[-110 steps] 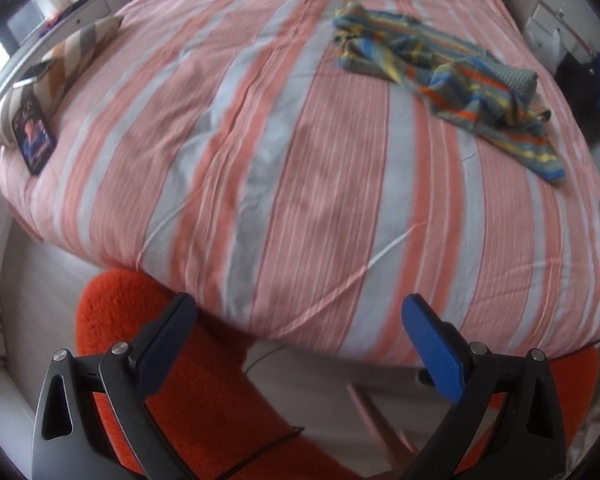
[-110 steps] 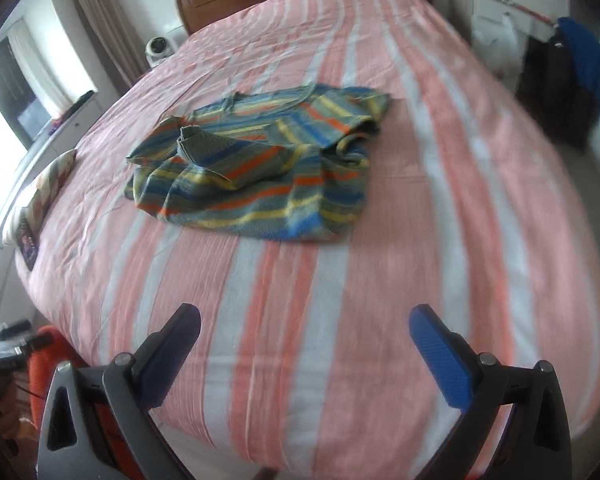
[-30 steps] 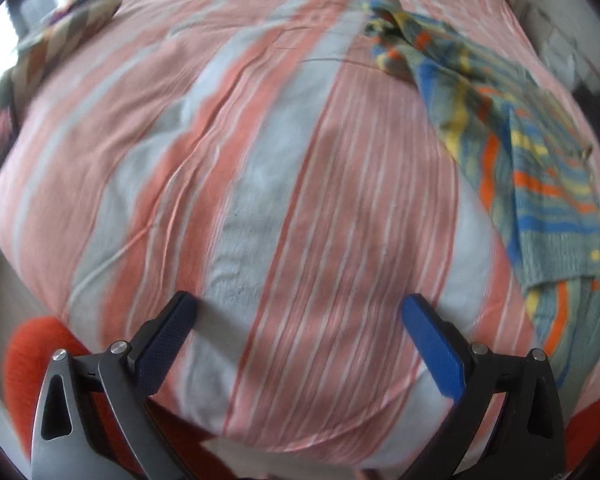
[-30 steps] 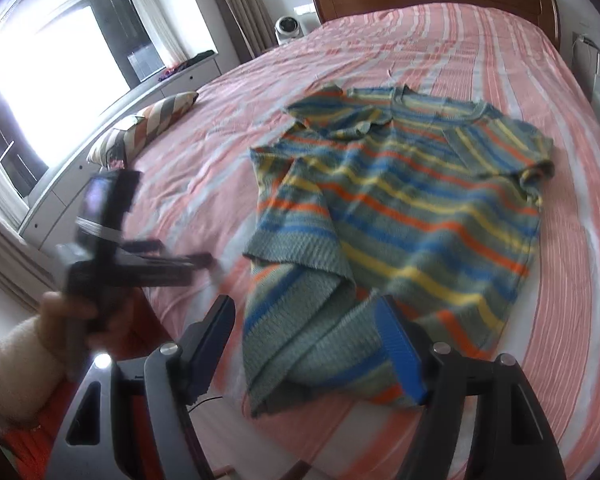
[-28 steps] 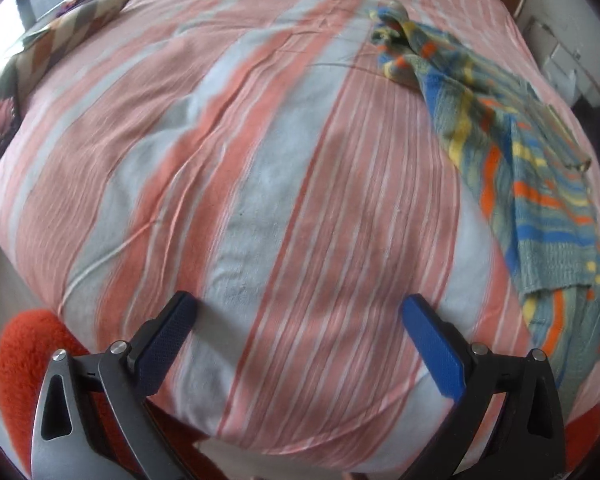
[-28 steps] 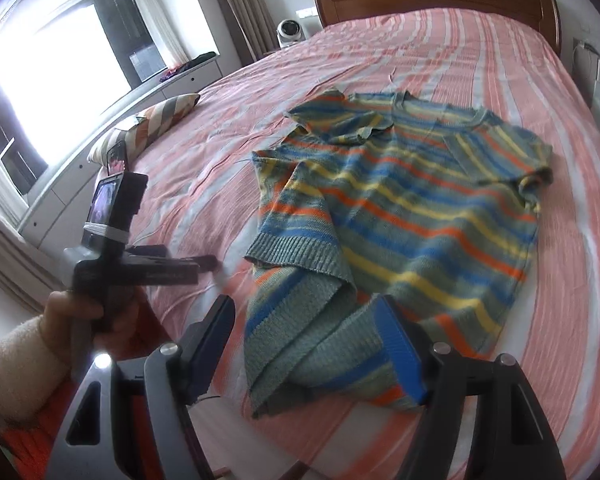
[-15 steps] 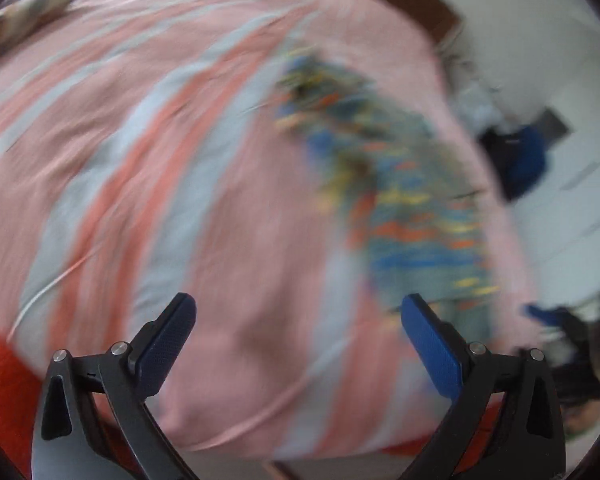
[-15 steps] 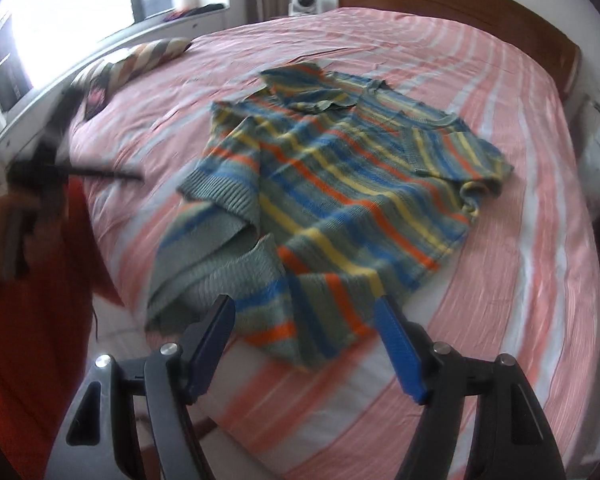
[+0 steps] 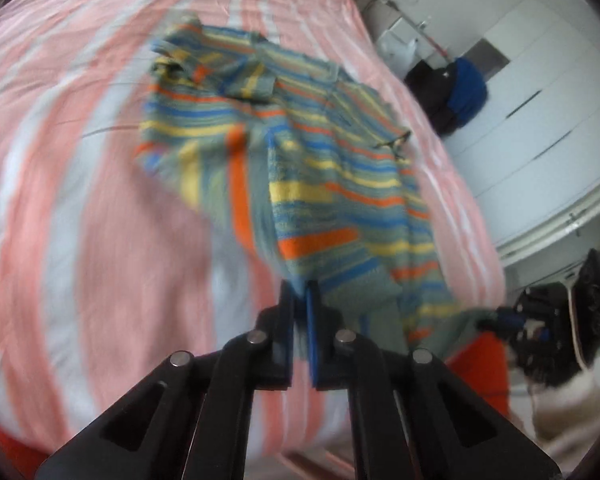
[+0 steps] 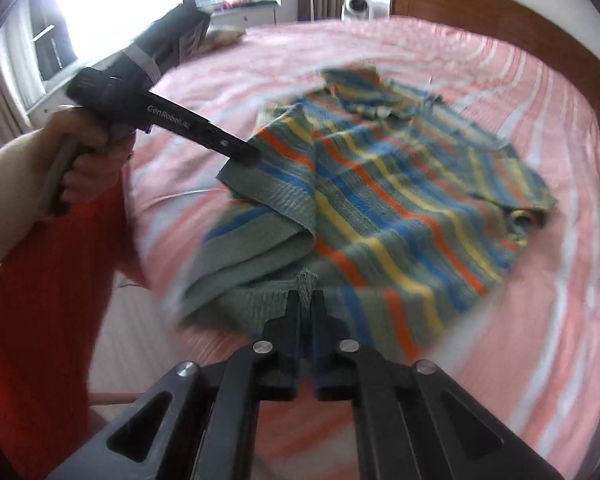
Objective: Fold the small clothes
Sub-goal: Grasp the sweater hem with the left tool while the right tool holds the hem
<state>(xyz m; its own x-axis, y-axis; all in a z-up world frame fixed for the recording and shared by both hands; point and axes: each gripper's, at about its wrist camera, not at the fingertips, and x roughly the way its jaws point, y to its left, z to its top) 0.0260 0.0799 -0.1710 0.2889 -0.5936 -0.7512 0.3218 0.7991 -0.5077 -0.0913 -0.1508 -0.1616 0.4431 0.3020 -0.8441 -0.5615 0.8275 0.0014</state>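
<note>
A small striped knit sweater point(image 10: 380, 208), grey-green with blue, yellow and orange stripes, lies on the bed near its foot edge. My right gripper point(image 10: 306, 300) is shut on the sweater's ribbed hem at the near edge. My left gripper point(image 9: 298, 300) is shut on another part of the sweater's point(image 9: 300, 160) hem; in the right wrist view the left gripper point(image 10: 248, 156) pinches the hem's left corner and lifts it. Both views are motion-blurred.
The bed has a pink and white striped cover point(image 10: 540, 320) and a wooden headboard point(image 10: 500, 20). A window and a low cabinet point(image 10: 100, 20) stand at the left. White wardrobes point(image 9: 540, 100) and dark bags point(image 9: 452, 92) stand beyond the bed. My orange sleeve point(image 10: 40, 300) is at the left.
Both grippers went from wide open to shut on the sweater's hem. The left gripper swung over from the bare cover to the sweater. The hem is lifted and the sweater drawn toward the bed's foot.
</note>
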